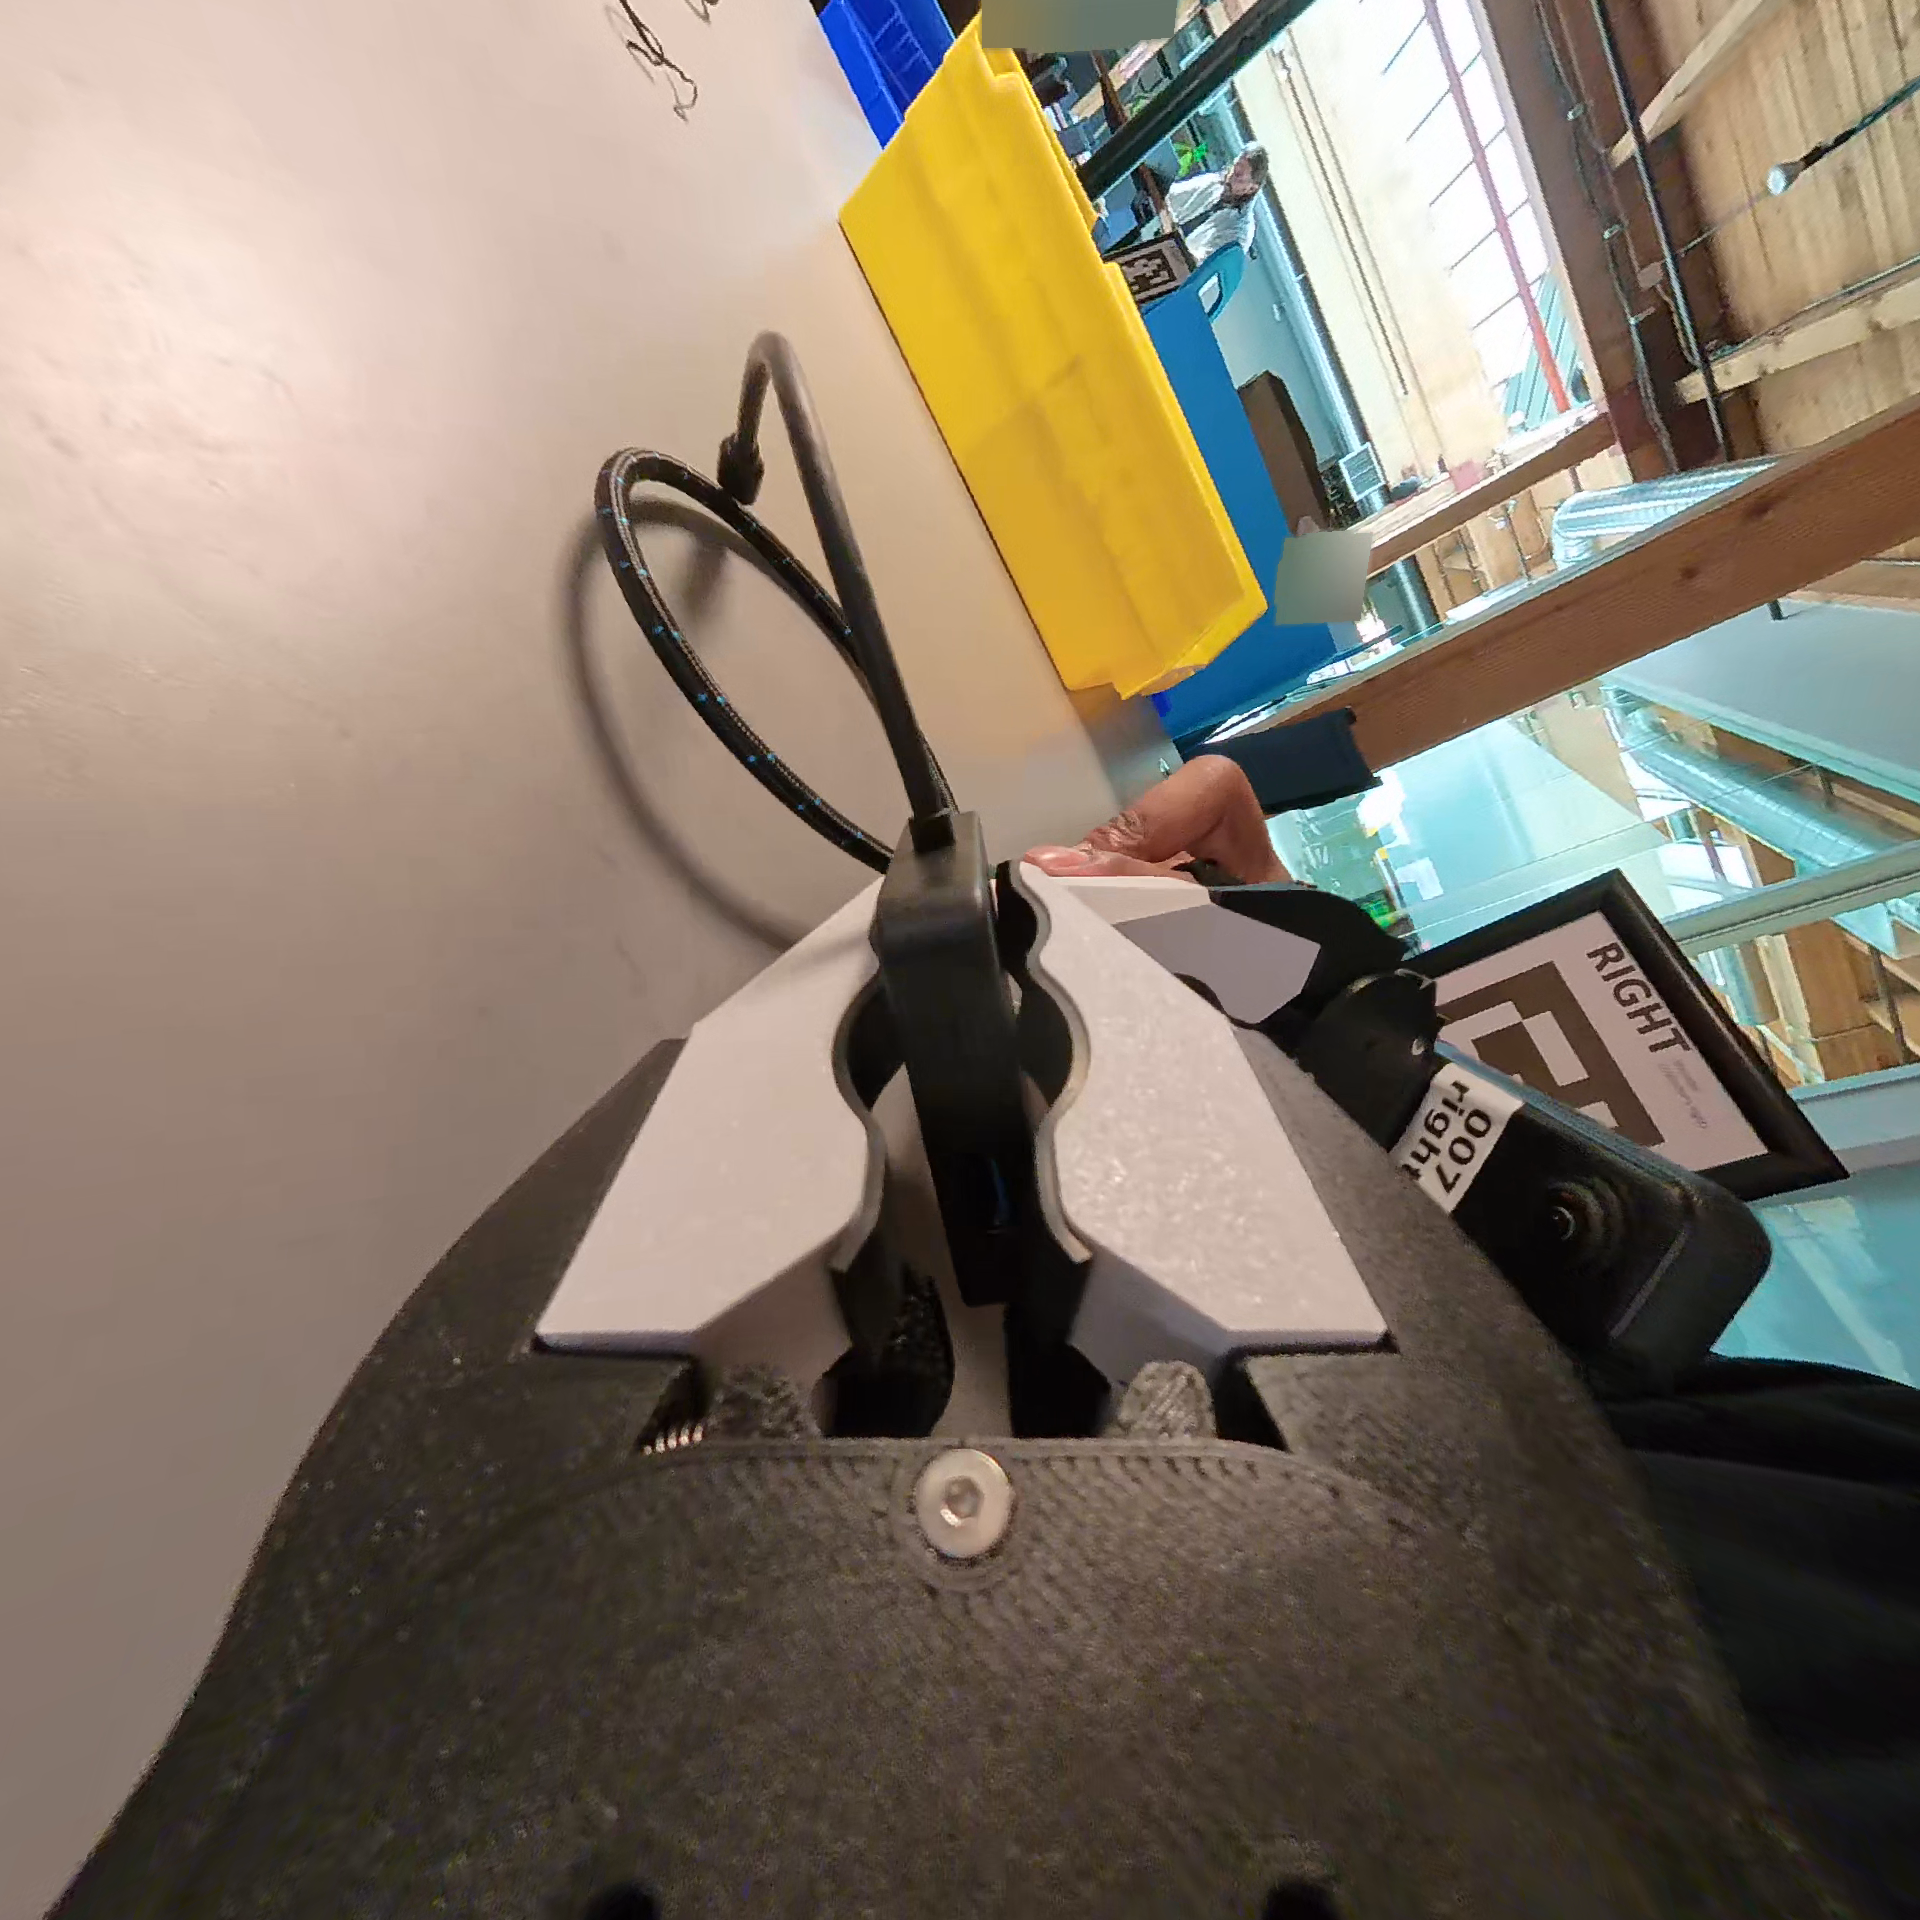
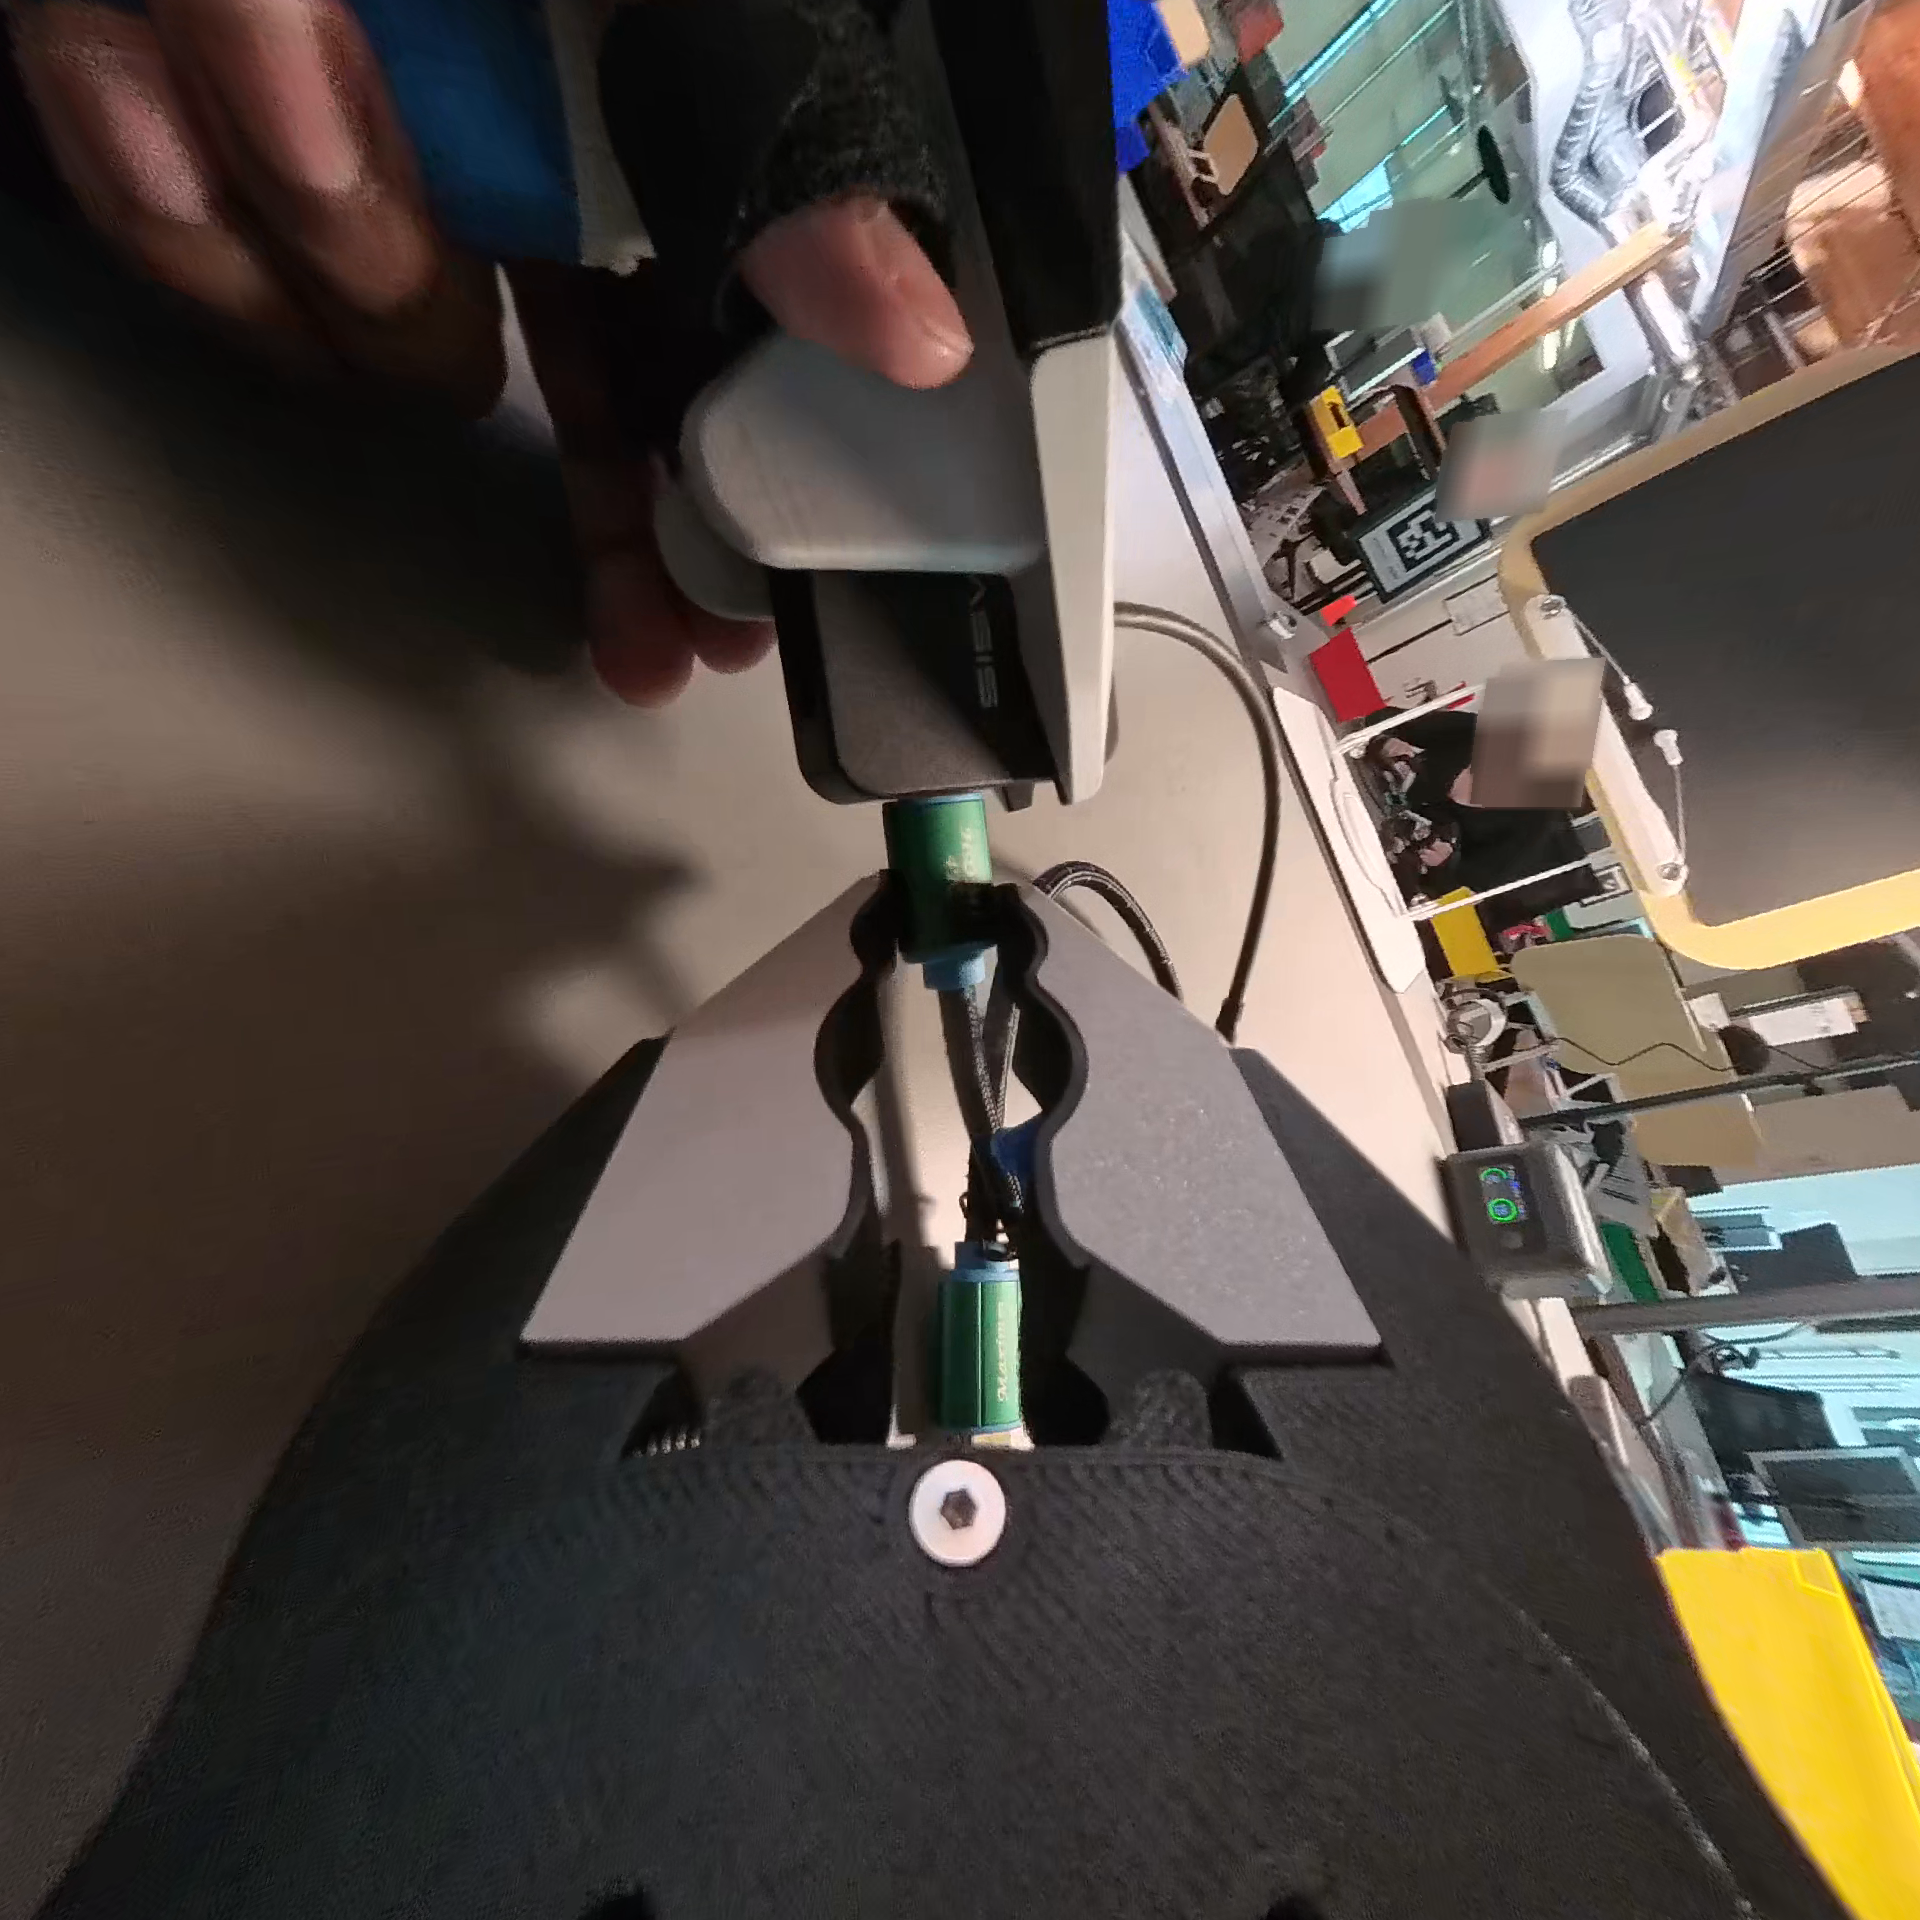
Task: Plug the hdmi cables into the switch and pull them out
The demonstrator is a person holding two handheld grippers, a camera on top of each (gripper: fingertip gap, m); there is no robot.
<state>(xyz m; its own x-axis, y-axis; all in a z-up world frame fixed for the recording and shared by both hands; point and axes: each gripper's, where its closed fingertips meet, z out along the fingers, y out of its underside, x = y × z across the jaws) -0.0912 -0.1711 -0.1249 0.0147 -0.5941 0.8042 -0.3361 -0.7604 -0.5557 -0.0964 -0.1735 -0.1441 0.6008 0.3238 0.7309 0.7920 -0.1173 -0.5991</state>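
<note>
Basically mid plug/unplug: left gripper (image 1: 961, 1049) fingers clamping the black switch (image 1: 951, 1039), right gripper (image 2: 951, 914) fingertips pinching the green HDMI plug (image 2: 935, 868) butted against the switch port just ahead, calling next for a straight in-line push or pull.

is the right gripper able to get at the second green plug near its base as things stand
Probably not: the right gripper is already shut on the green plug at the switch; the second green plug lies behind its fingertips.

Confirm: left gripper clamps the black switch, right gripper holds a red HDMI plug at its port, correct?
Not quite: the plug is green, not red, as the right wrist view shows. The left gripper does clamp the switch, and the right gripper holds the plug at its port.
</note>
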